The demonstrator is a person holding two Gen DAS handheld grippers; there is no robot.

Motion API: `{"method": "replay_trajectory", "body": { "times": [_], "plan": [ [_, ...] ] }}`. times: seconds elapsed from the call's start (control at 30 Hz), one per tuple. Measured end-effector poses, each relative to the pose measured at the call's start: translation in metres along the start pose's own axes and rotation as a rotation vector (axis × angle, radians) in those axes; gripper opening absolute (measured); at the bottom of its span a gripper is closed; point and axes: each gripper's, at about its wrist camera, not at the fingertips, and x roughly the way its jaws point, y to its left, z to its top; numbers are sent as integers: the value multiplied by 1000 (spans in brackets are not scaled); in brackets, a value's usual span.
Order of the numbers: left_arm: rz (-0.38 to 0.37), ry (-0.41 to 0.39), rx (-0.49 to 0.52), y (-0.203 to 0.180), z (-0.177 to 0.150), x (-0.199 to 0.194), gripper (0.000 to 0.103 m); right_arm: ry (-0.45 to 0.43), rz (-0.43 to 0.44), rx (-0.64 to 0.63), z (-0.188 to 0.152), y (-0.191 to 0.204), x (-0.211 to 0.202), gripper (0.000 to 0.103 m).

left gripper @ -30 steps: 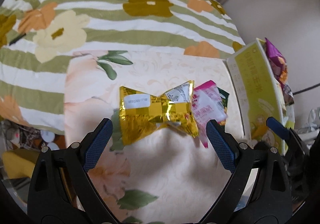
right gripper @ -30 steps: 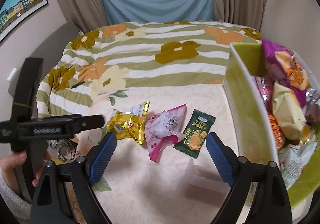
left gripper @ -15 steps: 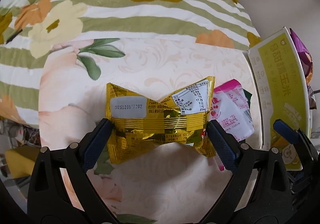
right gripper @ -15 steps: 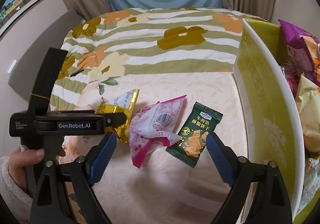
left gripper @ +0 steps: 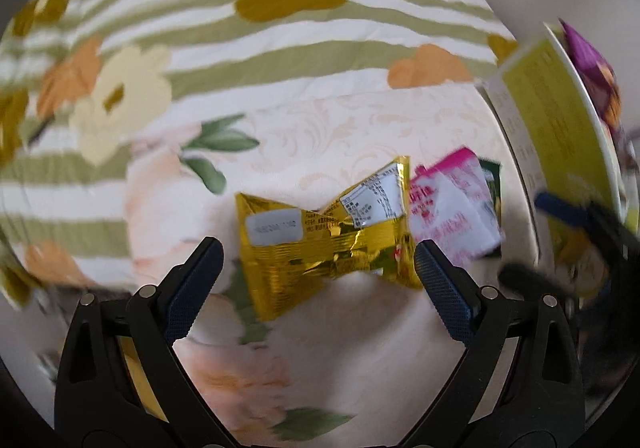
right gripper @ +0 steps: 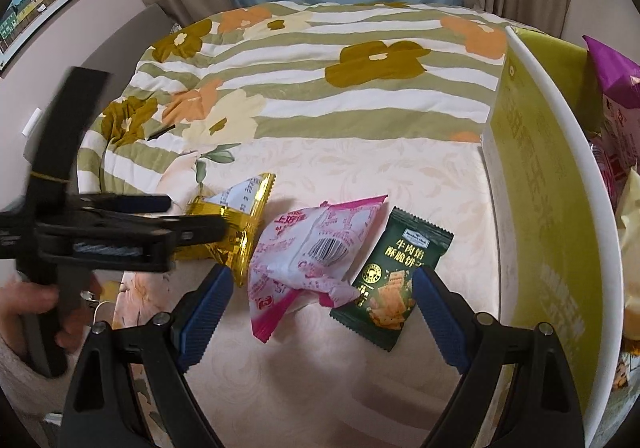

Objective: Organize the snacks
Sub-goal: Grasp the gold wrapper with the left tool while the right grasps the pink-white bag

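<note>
A crumpled gold snack packet (left gripper: 324,248) lies on the cream floral cloth. My left gripper (left gripper: 316,260) is open and straddles it, with the left pad clear of the foil and the right pad at its edge. The right wrist view shows the gold packet (right gripper: 236,224) under the left gripper (right gripper: 180,216), which a hand holds. My right gripper (right gripper: 322,276) is open and low over a pink-and-white packet (right gripper: 304,248) and a dark green biscuit packet (right gripper: 396,276). Both packets lie between its fingers, and neither is gripped.
A yellow-green box with a white rim (right gripper: 560,188) stands to the right and holds several snack bags, among them a purple one (right gripper: 612,72). The box (left gripper: 548,120) is also in the left wrist view. A striped flowered bedspread (right gripper: 320,96) stretches behind the cloth.
The left gripper has come down over the gold packet and rolled slightly, and its view is now blurred. The right gripper has sunk closer over the pink and green packets. No packet has been lifted.
</note>
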Motion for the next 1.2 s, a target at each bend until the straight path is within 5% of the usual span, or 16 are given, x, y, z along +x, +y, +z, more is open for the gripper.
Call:
{"method": "replay_trajectory", "body": {
  "times": [0.4,0.47,0.53,0.73,1.2],
  "plan": [
    [88,105,632,-42,2,23,95,48,5,-28,5,-2,14,89],
    [82,110,677,-47,4,31,91,61,1,-29,5,-3,18,89],
    [77,129,712,-51,6,41,75,75,3,-30,5,-5,22,89],
    [43,181,695,-51,2,59,54,84,16,-32,8,-6,30,89],
    [-21,163,321,3,-19,47,48,110,50,-64,16,11,52,89]
  ]
}}
